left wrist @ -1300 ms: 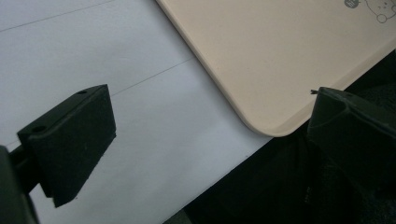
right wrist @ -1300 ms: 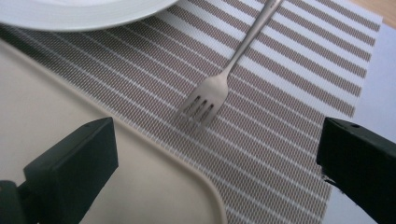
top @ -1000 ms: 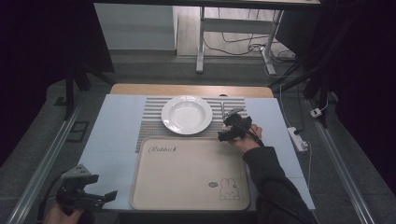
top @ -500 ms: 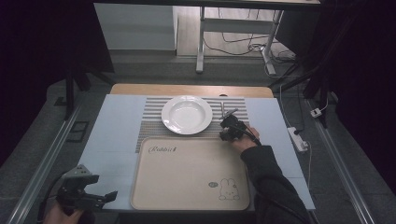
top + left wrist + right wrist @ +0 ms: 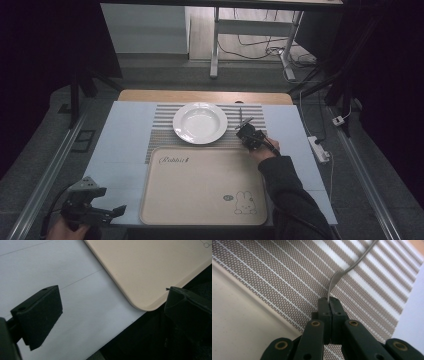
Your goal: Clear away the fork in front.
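Since the earlier frame the right gripper (image 5: 243, 127) has stayed at the same spot beside the plate while its jaws have just been closing; they now stand together, clamped on the thin metal utensil (image 5: 342, 272). In the right gripper view the jaws meet on the utensil's narrow end, and the curved metal stem rises from between them and runs up and to the right, out past the top edge. Which kind of utensil it is cannot be told.

The utensil sits over the striped placemat (image 5: 160, 135), just right of the white plate (image 5: 200, 122), which rests on the same mat. The plate looks untouched by the gripper.

Just below the mat lies the beige tray (image 5: 200, 190), with a rabbit drawing near its lower right corner. Mat and tray both rest on the pale tabletop (image 5: 120, 145).

The left gripper (image 5: 107, 212) hangs at the tabletop's near left corner, well apart from the plate; its jaws stand wide apart with nothing between them, over the tray's corner and the tabletop edge.
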{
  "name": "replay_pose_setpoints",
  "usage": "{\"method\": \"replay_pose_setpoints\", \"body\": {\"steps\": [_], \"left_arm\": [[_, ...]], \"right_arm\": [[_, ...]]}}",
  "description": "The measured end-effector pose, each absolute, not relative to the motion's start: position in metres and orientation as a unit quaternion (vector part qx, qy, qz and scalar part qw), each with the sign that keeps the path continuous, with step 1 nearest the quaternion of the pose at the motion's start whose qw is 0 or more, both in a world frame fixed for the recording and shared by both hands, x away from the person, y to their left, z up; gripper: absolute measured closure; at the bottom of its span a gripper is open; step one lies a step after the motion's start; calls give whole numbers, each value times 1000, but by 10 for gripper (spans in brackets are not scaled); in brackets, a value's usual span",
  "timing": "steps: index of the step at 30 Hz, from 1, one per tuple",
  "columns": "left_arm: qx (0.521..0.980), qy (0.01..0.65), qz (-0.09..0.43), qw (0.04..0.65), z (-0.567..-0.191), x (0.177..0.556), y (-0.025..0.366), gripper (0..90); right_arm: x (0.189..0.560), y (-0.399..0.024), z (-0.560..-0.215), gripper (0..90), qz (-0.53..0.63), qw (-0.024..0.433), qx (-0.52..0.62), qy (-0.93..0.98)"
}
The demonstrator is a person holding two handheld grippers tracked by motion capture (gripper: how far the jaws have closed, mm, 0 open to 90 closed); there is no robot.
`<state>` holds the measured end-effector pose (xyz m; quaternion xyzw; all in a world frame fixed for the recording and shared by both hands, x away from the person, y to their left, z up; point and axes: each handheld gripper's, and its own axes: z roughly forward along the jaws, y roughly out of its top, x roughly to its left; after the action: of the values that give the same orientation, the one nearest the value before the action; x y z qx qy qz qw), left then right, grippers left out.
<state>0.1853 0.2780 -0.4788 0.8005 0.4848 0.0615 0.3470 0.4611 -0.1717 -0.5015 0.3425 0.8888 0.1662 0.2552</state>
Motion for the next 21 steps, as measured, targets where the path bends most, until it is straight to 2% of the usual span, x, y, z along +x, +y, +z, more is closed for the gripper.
{"method": "replay_pose_setpoints", "body": {"steps": [7,17,21], "left_arm": [[802,479,66,352,-478,184,278,13],[795,469,72,379,-474,183,277,0],[796,459,75,386,-472,185,274,0]], "right_arm": [[457,-181,-489,899,206,236,338,887],[427,-192,-467,898,252,228,321,884],[414,-196,-459,898,273,211,313,885]]}}
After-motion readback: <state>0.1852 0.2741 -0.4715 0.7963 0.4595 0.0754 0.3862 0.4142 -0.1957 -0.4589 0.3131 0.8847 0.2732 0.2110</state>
